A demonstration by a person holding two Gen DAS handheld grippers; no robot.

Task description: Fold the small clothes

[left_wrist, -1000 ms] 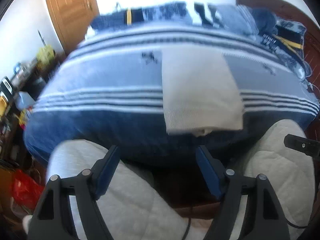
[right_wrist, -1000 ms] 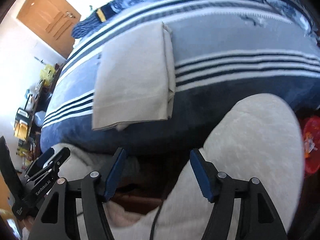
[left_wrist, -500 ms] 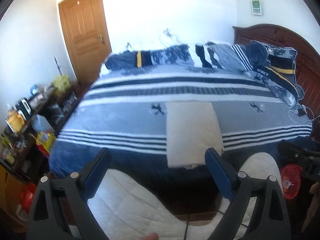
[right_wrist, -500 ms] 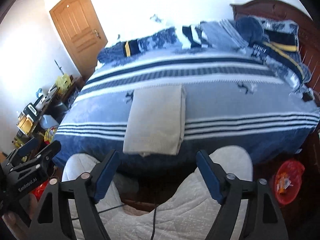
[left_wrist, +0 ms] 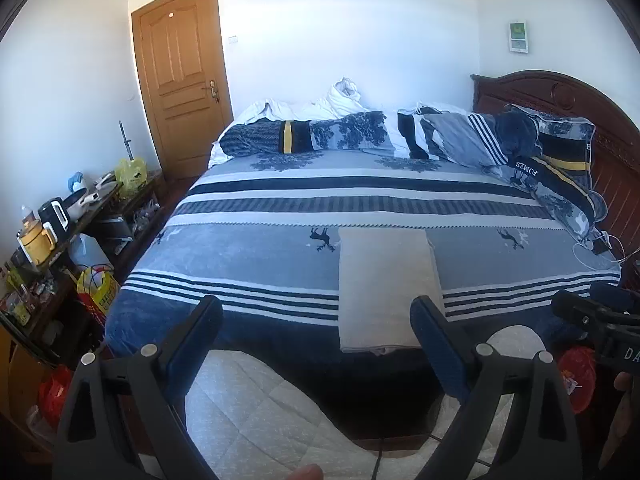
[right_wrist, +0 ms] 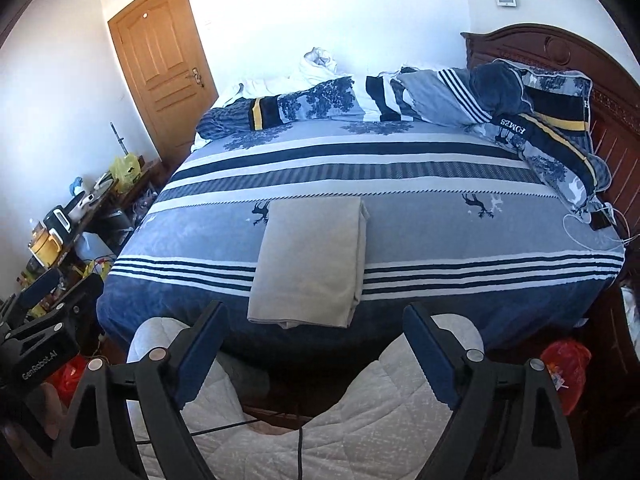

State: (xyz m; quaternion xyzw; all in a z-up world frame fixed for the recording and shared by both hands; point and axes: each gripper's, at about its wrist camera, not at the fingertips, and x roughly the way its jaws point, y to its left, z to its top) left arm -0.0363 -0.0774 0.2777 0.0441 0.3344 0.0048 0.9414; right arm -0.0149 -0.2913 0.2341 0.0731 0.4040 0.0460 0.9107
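We see a plain beige cloth point(left_wrist: 386, 288) on a bedspread point(left_wrist: 256, 252) of grey-blue with white and navy stripes and small dark deer prints. Pillows point(left_wrist: 560, 160) are navy with a yellow band and tree prints. Door point(left_wrist: 182, 76) is orange-brown wood, headboard point(left_wrist: 560, 92) dark reddish wood, walls white. Gripper pads point(right_wrist: 198, 350) are blue on black frames. Our quilted trousers point(right_wrist: 384, 420) are off-white.
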